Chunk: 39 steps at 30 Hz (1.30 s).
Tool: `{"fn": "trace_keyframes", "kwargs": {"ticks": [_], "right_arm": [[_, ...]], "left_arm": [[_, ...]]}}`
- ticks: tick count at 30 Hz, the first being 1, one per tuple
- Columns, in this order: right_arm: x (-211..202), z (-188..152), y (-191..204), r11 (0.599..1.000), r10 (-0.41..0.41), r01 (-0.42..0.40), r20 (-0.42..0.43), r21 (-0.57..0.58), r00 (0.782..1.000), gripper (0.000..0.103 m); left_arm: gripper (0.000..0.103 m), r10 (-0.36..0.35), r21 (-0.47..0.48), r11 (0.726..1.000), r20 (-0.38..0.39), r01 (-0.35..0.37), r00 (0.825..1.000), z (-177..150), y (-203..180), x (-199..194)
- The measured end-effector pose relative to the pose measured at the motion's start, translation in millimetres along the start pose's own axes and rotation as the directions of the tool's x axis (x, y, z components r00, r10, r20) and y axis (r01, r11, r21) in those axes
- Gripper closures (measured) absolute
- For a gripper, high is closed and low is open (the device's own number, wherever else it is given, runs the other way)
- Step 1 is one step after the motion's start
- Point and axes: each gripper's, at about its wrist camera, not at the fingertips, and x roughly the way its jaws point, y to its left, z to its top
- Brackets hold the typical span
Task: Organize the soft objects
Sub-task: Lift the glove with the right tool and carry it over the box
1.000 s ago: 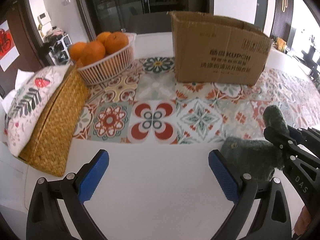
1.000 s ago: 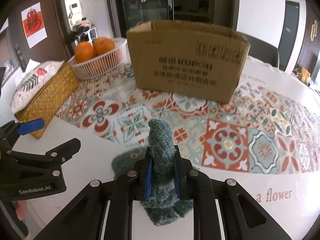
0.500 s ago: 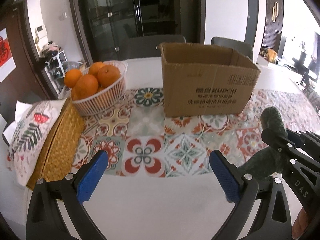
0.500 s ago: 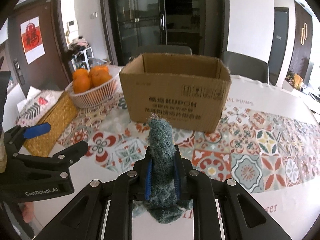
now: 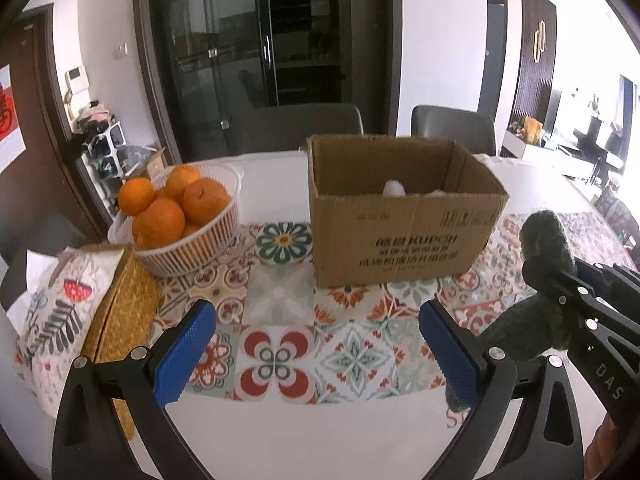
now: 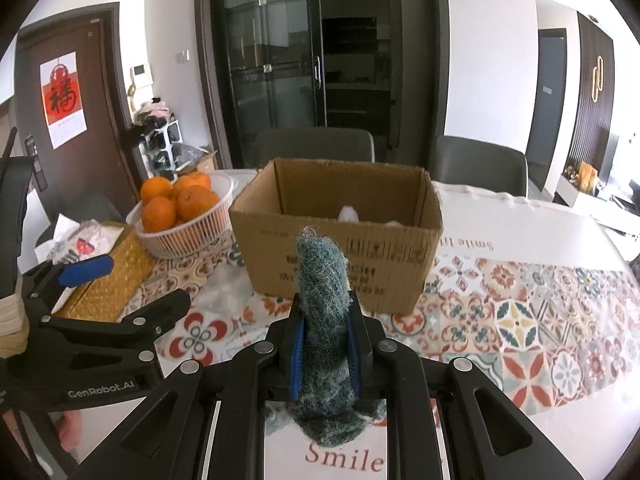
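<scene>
R gripper pinches a fuzzy teal soft toy tight between its blue pads, held up above the tiled tablecloth, just short of the open cardboard box. L gripper hangs alongside w/ jaws spread wide, nothing in them. Something white already lies in the box. Step in hand looks like the carry; next move prob. calls for reaching fwd over the near rim, then letting go inside.
</scene>
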Motion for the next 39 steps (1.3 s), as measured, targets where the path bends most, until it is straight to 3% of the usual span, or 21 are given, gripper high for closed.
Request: {"fn": "trace_keyframes", "kwargs": {"ticks": [27, 39], "right_arm": [[10, 104, -13, 0.999, -0.045, 0.047, 0.11, -0.019, 0.993, 0.084], [37, 144, -18, 0.998, -0.049, 0.052, 0.119, -0.02, 0.992, 0.084]], "left_arm": [[0.0, 0.017, 0.016, 1.0, 0.081, -0.019, 0.997, 92, 5, 11], [0.0, 0.039, -0.008, 0.999, 0.089, -0.039, 0.995, 120, 14, 28]]}}
